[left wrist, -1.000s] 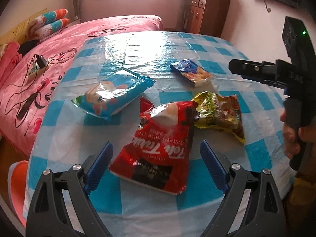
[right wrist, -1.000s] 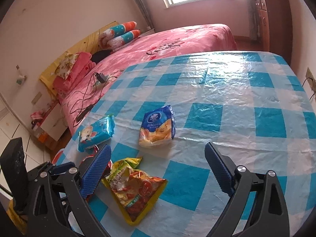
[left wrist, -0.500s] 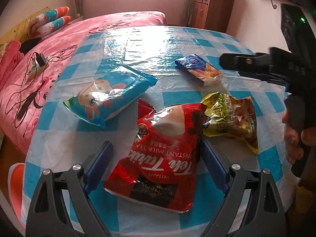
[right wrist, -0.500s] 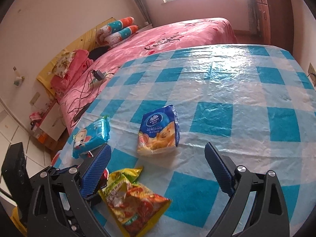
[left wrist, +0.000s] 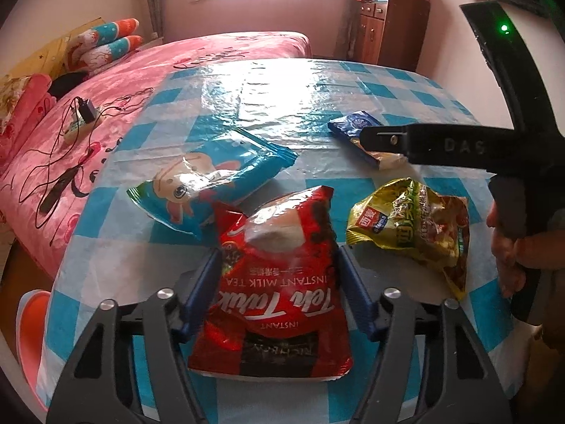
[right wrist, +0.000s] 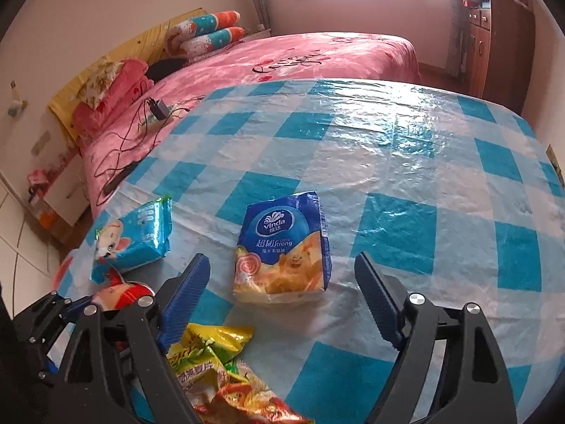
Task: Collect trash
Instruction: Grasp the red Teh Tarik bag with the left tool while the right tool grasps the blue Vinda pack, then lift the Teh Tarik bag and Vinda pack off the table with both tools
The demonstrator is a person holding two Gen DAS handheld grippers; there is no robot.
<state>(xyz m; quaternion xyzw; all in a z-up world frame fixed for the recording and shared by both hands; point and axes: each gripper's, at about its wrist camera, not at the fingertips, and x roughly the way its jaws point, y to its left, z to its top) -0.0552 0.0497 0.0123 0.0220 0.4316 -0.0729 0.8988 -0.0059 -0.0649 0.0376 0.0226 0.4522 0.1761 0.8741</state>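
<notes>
A red instant milk tea bag (left wrist: 279, 282) lies at the near edge of the checked table (left wrist: 282, 106). My left gripper (left wrist: 279, 275) straddles it with its jaws closing, and both blue pads touch the bag's sides. A blue and yellow tissue pack (right wrist: 282, 247) lies flat further in. My right gripper (right wrist: 282, 265) hovers over the pack's near end with its jaws narrowing a little, both pads still wide of the pack. A blue cartoon snack bag (left wrist: 212, 180) and a crumpled yellow-green bag (left wrist: 413, 226) lie beside the red one.
The table's blue and white cloth (right wrist: 388, 162) runs far back. A pink bed (left wrist: 106, 106) with a charger and cables stands left of it. A wooden cabinet (left wrist: 388, 28) is at the back right. A person's hand (left wrist: 508, 258) holds the right gripper's handle.
The left jaws have come in from wide open onto the red bag's sides. The right gripper has moved forward and down towards the tissue pack, its jaws slightly narrower.
</notes>
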